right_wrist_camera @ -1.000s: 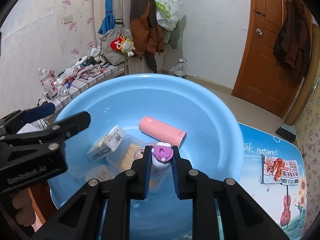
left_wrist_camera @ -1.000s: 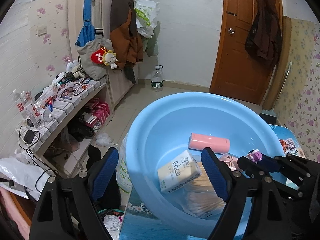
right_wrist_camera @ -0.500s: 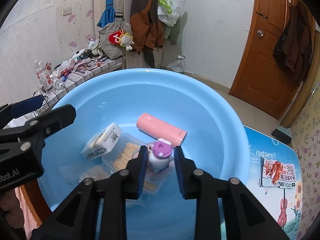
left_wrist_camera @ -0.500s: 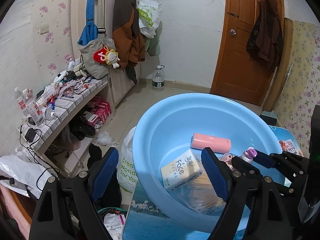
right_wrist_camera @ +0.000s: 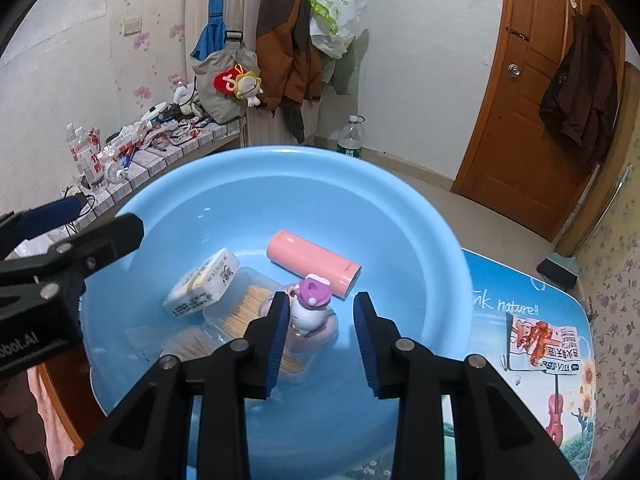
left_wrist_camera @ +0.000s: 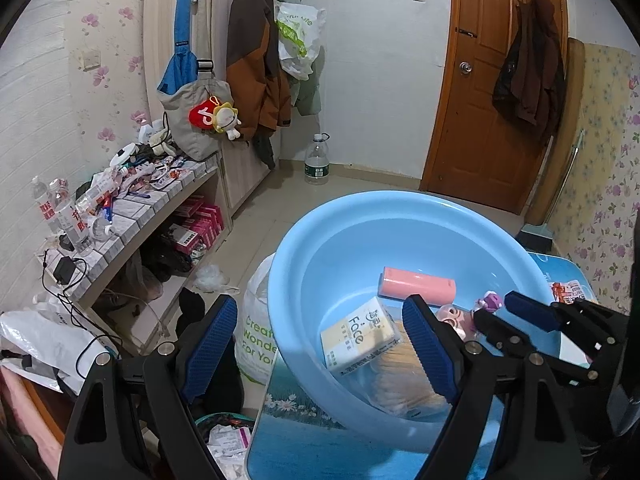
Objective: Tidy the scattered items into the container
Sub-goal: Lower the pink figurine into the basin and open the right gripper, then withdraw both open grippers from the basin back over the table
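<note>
A blue basin (right_wrist_camera: pixel 400 216) is sitting on a printed table top (right_wrist_camera: pixel 532 312), taking up most of both views. Inside it, a clear box of cotton swabs (right_wrist_camera: pixel 244 308) is lying under a tissue pack (right_wrist_camera: pixel 202 282), and a pink cylinder (right_wrist_camera: pixel 314 258) is lying behind them. The right gripper (right_wrist_camera: pixel 320 328) is hanging over the basin, its jaws having just been opening, with a small purple-capped toy figure (right_wrist_camera: pixel 310 304) resting between them against the left pad and clear of the right. The left gripper (left_wrist_camera: pixel 316 348) is holding its jaws wide apart over the basin's near rim, gripping nothing
</note>
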Available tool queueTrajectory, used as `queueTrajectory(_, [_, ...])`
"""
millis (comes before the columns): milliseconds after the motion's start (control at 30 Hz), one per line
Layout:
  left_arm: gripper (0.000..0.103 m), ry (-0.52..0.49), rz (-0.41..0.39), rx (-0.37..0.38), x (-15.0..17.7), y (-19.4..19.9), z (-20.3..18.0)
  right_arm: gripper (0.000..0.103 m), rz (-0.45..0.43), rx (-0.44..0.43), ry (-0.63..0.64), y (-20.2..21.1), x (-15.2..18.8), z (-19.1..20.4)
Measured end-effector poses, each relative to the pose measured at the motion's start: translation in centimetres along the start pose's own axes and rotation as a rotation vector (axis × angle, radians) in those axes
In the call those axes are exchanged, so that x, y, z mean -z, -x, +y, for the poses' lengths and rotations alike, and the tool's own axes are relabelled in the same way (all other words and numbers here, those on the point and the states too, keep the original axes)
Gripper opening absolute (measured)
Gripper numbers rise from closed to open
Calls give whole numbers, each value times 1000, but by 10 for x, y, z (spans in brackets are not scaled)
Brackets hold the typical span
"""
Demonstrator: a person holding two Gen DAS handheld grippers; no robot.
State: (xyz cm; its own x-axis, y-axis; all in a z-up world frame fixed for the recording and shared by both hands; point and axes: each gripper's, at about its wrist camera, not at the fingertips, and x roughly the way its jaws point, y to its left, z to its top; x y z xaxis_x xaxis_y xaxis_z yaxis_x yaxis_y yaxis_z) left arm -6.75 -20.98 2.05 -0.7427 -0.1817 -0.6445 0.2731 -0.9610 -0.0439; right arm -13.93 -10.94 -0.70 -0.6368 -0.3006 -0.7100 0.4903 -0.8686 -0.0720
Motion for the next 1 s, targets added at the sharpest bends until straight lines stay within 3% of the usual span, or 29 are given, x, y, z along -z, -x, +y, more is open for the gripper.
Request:
queueTrajectory(400, [84, -2, -2, -20, 10, 20, -5, 34, -53, 28, -96, 43, 12, -38])
queueTrajectory(1000, [84, -31, -3, -15, 25, 46, -33, 34, -96, 44, -279, 96, 60, -109])
